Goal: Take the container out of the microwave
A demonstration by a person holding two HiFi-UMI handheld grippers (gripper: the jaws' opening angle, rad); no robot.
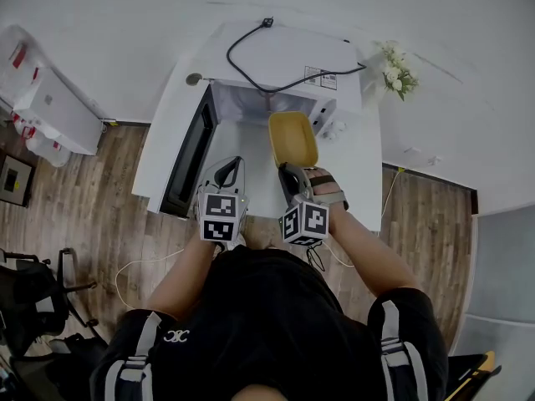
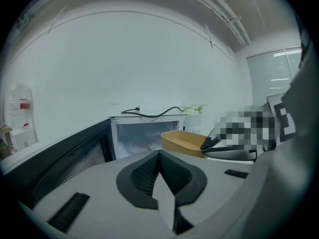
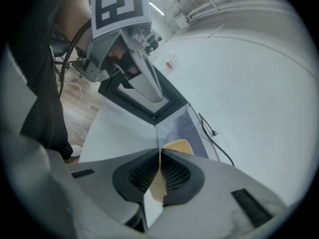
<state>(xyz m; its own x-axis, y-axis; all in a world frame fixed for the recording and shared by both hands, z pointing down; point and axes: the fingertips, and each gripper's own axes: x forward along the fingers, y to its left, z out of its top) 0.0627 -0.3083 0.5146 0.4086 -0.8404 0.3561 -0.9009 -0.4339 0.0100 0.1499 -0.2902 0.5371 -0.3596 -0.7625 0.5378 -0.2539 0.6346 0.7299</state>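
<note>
The yellow container (image 1: 292, 138) hangs just in front of the microwave's (image 1: 284, 57) open cavity, above the white table (image 1: 355, 170). My right gripper (image 1: 287, 167) is shut on its near rim; in the right gripper view the yellow wall (image 3: 177, 146) shows pinched between the pads of that gripper (image 3: 160, 151). The microwave door (image 1: 188, 153) stands swung open to the left. My left gripper (image 1: 236, 161) hovers beside the right one, shut with nothing in it. The left gripper view looks past its jaws (image 2: 159, 152) to the container (image 2: 184, 142) and the lit cavity (image 2: 142, 136).
A black power cable (image 1: 251, 65) lies coiled on the microwave's top. White flowers (image 1: 397, 73) stand at the table's back right corner. A white cabinet (image 1: 58, 107) is at the far left and an office chair (image 1: 33, 291) on the wooden floor.
</note>
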